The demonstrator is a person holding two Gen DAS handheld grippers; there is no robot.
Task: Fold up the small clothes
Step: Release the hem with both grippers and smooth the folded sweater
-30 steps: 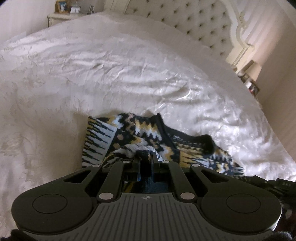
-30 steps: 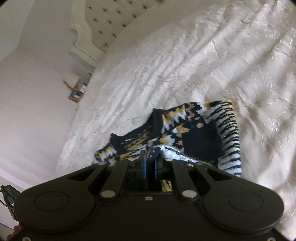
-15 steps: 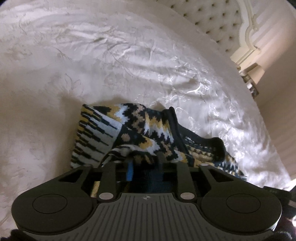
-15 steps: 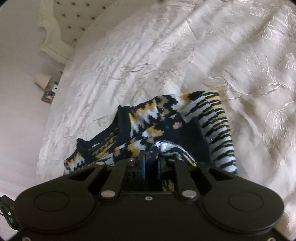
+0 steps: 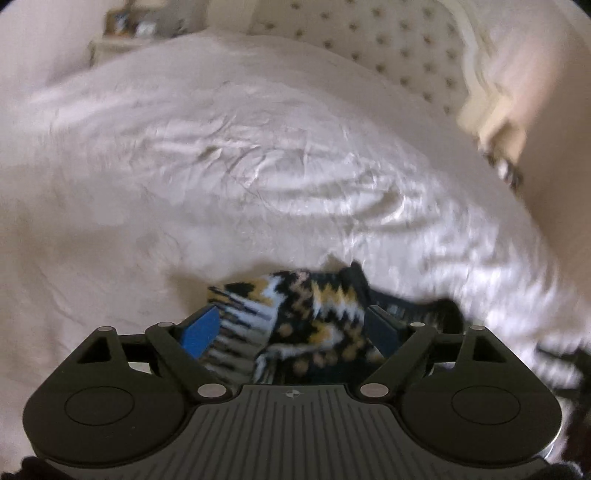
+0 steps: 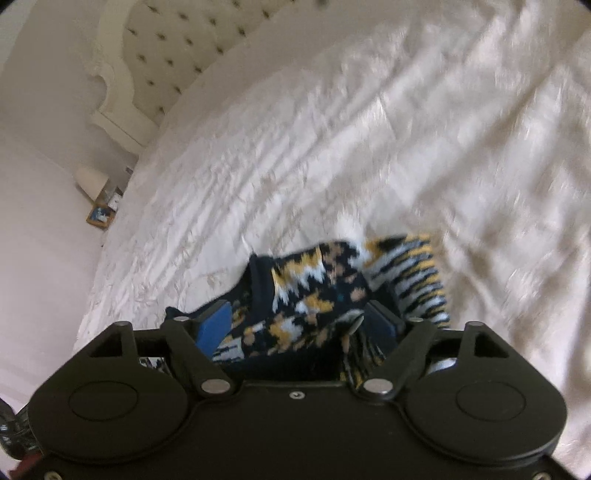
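A small knitted garment [image 5: 314, 314] in navy, white and yellow patterns lies bunched on the white bedspread [image 5: 258, 166]. My left gripper [image 5: 291, 325] hovers over its near edge; its jaws are opening and stand wide, with the knit lying between the blue pads but not pressed. In the right wrist view the same garment [image 6: 325, 291] shows its dark collar and striped hem. My right gripper [image 6: 299, 325] is opening as well, jaws wide apart, cloth between them and loose. Both views are blurred by motion.
The bedspread [image 6: 369, 147] spreads wide around the garment. A tufted cream headboard [image 5: 369, 48] stands at the far end. A bedside table with small frames [image 5: 136, 29] sits far left, and a lamp and framed items [image 6: 99, 199] stand beside the bed.
Both grippers went from shut on the garment's near fold to wide open, letting it go. The garment has dropped lower and flatter on the bed, and both cameras have shifted.
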